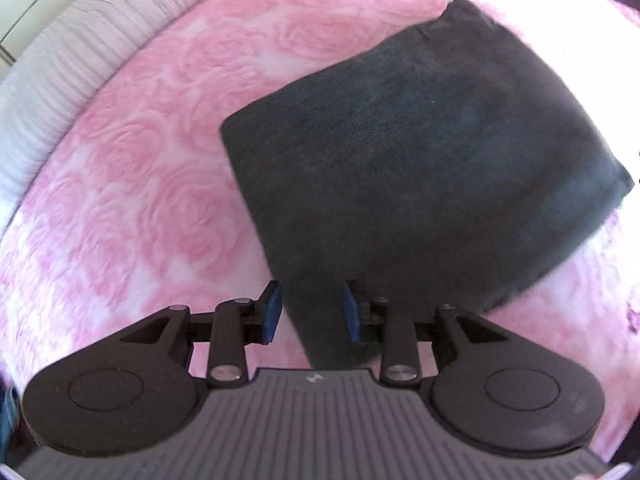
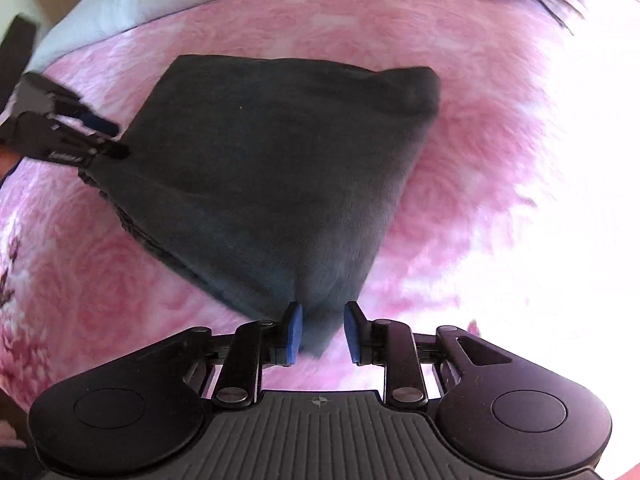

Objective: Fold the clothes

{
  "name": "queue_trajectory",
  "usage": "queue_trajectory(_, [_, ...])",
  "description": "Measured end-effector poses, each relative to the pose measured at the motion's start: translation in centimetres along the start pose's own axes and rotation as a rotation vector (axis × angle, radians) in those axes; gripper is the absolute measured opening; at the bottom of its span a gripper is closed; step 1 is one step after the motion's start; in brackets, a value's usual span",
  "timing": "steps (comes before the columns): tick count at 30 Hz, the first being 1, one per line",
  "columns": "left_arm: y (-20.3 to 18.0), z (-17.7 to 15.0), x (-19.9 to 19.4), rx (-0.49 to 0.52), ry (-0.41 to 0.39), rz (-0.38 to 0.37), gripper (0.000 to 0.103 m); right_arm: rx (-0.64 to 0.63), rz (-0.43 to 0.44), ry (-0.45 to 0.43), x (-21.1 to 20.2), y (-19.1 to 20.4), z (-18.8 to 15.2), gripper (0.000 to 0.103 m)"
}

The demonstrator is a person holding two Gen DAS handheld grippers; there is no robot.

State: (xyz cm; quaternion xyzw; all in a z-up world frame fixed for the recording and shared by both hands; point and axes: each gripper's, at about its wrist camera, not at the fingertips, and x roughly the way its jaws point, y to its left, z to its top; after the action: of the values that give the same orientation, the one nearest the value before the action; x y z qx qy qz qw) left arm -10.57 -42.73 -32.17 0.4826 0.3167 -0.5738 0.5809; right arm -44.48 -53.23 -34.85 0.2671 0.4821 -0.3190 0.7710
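Dark garment (image 1: 420, 168) lies folded compact on pink bedspread (image 1: 140, 160). Left gripper (image 1: 310, 308), right gripper (image 2: 320, 332): both released, straddling garment corners. Further folds: can't tell.

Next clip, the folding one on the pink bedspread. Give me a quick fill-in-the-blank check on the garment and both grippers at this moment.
1. The folded garment is dark ____ in colour.
2. It lies on a bedspread printed with pink ____.
3. The blue pads of the right gripper stand ____, with a corner of the garment between them.
4. The left gripper is likewise ____.

Missing words: grey; roses; apart; open
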Motion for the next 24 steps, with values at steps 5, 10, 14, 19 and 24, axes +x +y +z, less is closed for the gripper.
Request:
queue_trajectory(5, [-0.2,-3.2,-6.4,-0.084,-0.003,-0.014,0.051,0.133,-0.069,-0.030,-4.8,3.6,-1.3,0.061])
queue_trajectory(10, [-0.4,-6.2,-13.5,-0.157,-0.051,-0.038,0.072,0.229,-0.102,-0.070,-9.6,7.4,-1.8,0.066])
queue_trajectory(14, [0.2,-8.0,-18.0,-0.180,-0.091,-0.043,0.088,0.238,-0.109,-0.089,-12.0,10.3,-1.7,0.069])
queue_trajectory(19, [0.7,-9.3,-21.5,-0.159,-0.110,-0.028,0.091,0.248,-0.117,-0.113,-15.0,13.8,-1.5,0.070])
queue_trajectory(24, [0.8,-10.3,-22.5,-0.168,-0.099,-0.028,0.091,0.234,-0.121,-0.104,-16.1,16.5,-1.6,0.070])
